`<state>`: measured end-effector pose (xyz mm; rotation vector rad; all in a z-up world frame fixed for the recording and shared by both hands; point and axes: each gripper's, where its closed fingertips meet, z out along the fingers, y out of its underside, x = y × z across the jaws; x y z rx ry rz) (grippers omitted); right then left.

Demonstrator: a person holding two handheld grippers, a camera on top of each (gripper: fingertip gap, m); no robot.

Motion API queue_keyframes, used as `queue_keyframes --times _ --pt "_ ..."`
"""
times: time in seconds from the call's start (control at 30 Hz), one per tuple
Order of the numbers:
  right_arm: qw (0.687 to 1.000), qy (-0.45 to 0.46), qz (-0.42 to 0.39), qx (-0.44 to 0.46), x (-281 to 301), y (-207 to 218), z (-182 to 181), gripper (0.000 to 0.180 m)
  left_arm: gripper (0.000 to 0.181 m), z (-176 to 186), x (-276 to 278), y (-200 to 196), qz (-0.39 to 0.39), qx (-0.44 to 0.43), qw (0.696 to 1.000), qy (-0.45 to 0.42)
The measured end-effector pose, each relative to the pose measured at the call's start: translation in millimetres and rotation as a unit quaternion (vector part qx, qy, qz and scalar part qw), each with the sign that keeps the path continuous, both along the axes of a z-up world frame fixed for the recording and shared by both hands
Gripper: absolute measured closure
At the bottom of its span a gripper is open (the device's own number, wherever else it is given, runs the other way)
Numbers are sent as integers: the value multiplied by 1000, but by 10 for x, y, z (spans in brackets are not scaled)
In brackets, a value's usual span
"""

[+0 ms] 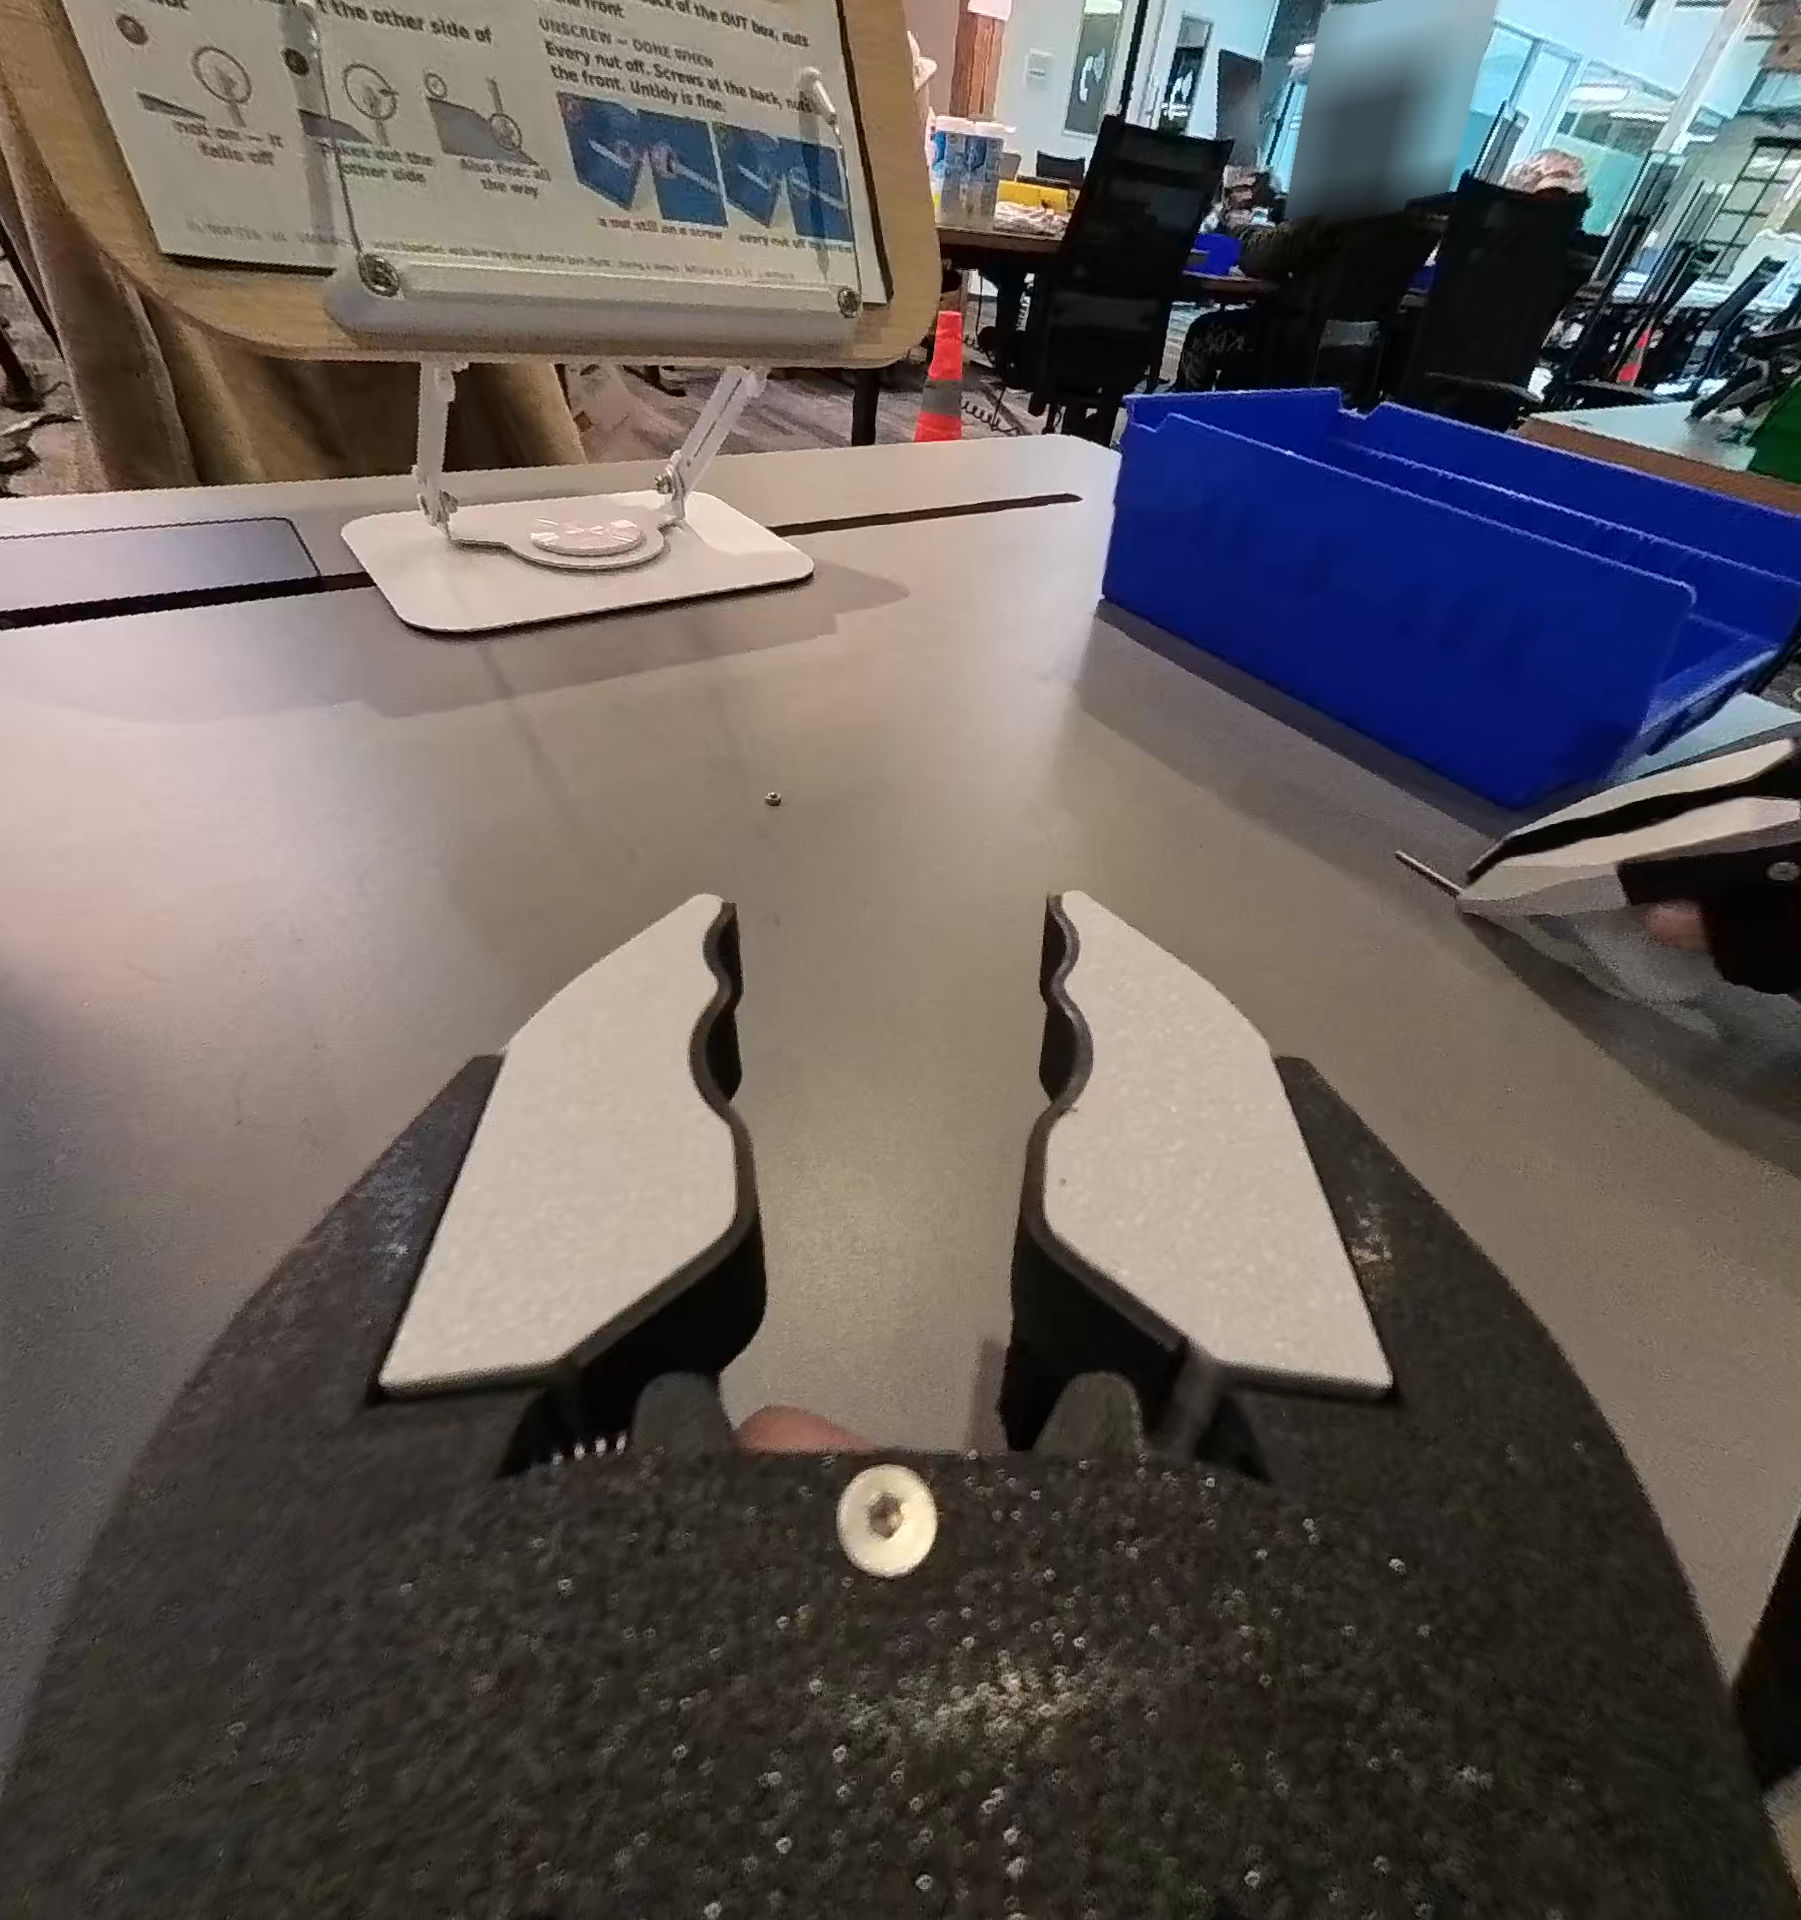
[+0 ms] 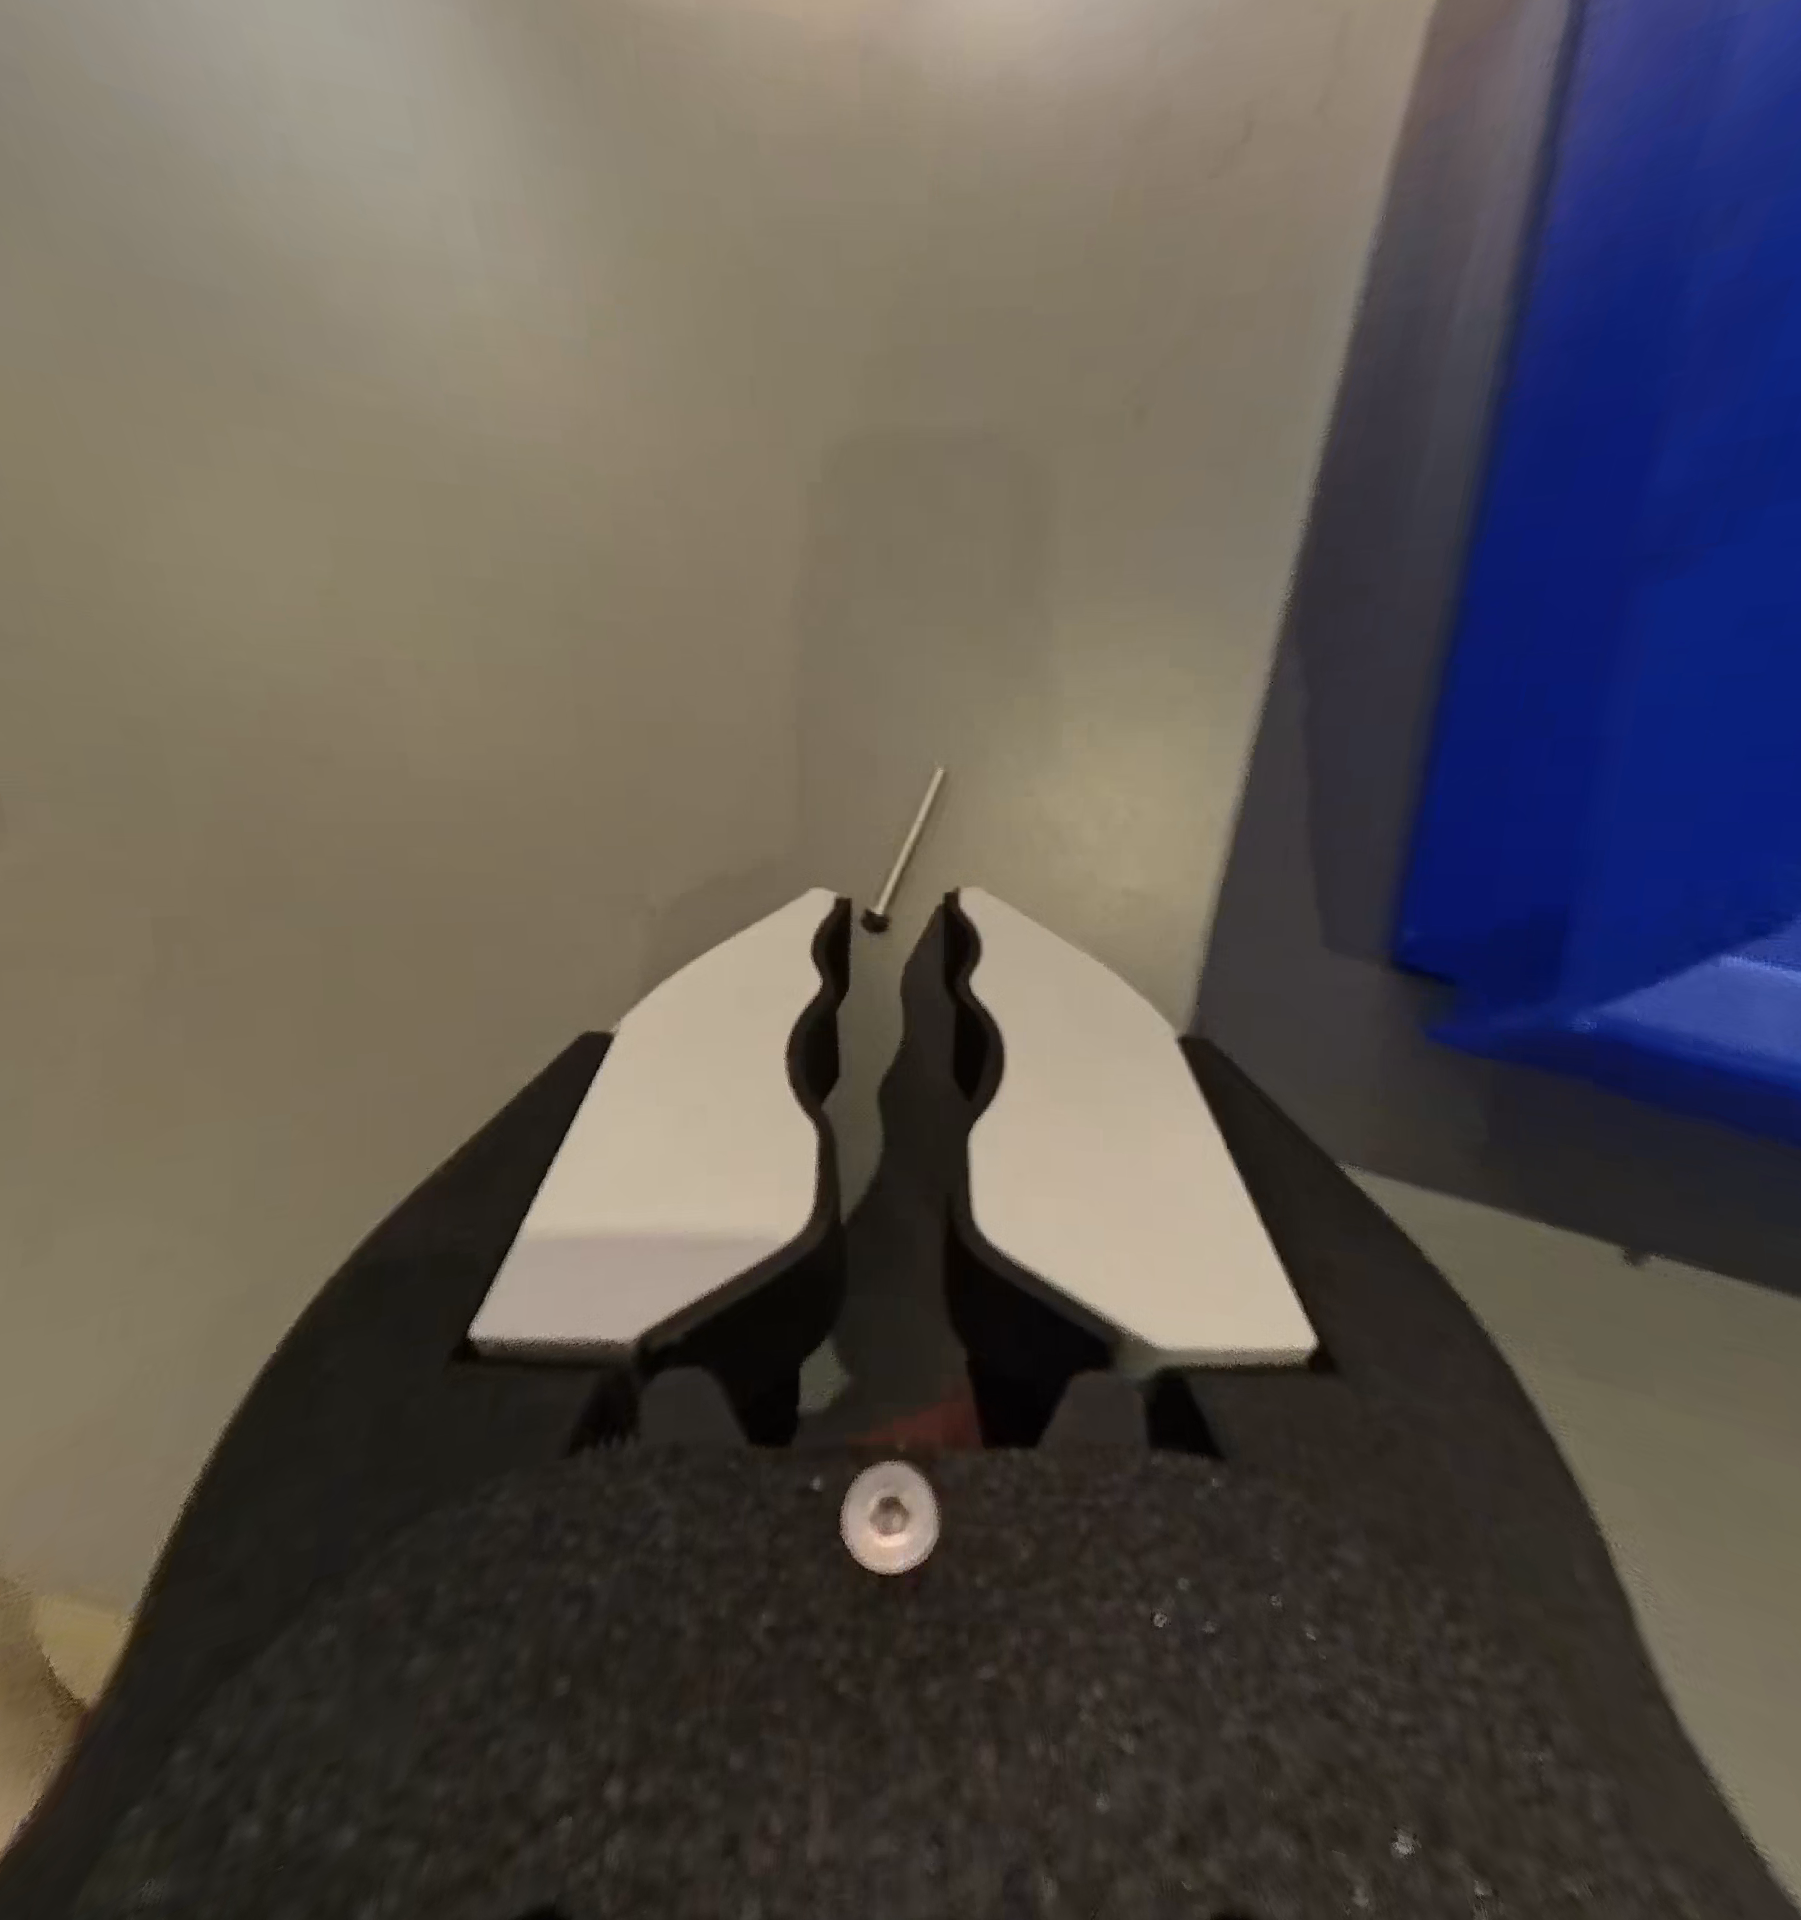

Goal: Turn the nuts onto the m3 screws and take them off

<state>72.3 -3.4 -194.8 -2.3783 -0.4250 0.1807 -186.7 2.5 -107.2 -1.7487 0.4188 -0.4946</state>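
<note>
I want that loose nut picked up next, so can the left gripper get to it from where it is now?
Probably yes. The nut lies alone on the bare table, straight ahead of the open left gripper, with nothing between them.

nut (image 1: 772, 798) on table (image 1: 252, 883), bin (image 1: 1395, 603) right

Left gripper (image 1: 888, 925) held over grey table (image 1: 252, 883), jaws wide apart, nothing between them. Small nut (image 1: 772, 798) lies alone ahead. Blue bin (image 1: 1395, 582) at right; right gripper (image 1: 1478, 883) low beside it.
</note>
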Motion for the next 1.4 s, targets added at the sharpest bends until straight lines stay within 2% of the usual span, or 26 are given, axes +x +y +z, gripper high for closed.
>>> queue_keyframes --times 0.1,0.33,0.43,0.5,0.6,0.67,0.7,0.77,0.93,1.1,1.13,1.17,1.33,1.4 --pt "1000 -13 6 2 -68 25 -1 175 126 7 -17 5 -2 -5 1000 -13" --pt "999 -23 35 24 -76 48 20 176 127 25 -58 18 -8 -17 999 -47" --pt "995 27 70 72 -221 61 219 177 132 11 1 14 -28 -34 997 -61" --pt "986 84 97 110 -387 66 439 177 140 15 194 -47 -91 -72 987 -109" --pt "953 204 162 156 -768 6 833 177 137 78 598 -266 -234 -137 946 -178" --pt "922 269 222 166 -1048 -98 1038 177 138 241 786 -392 -306 -144 916 -214" --pt "911 298 235 162 -1160 -126 1109 177 138 312 838 -395 -319 -134 913 -218" --pt "884 353 274 140 -1400 -227 1208 177 139 442 887 -358 -323 -96 916 -217" --pt "841 437 300 110 -1700 -347 1360 177 156 647 905 -404 -350 -58 904 -239" --pt "827 450 325 92 -1816 -462 1362 177 159 687 889 -422 -350 -46 907 -229" --pt "827 449 325 94 -1820 -470 1361 177 165 680 898 -440 -353 -44 908 -220" --pt "825 450 328 91 -1827 -486 1359 177 178 677 908 -461 -358 -43 908 -215" --pt "826 452 330 71 -1807 -512 1308 176 179 640 976 -495 -370 -63 908 -184" --pt "831 437 340 63 -1775 -513 1266 168 179 615 1017 -520 -377 -70 908 -168"
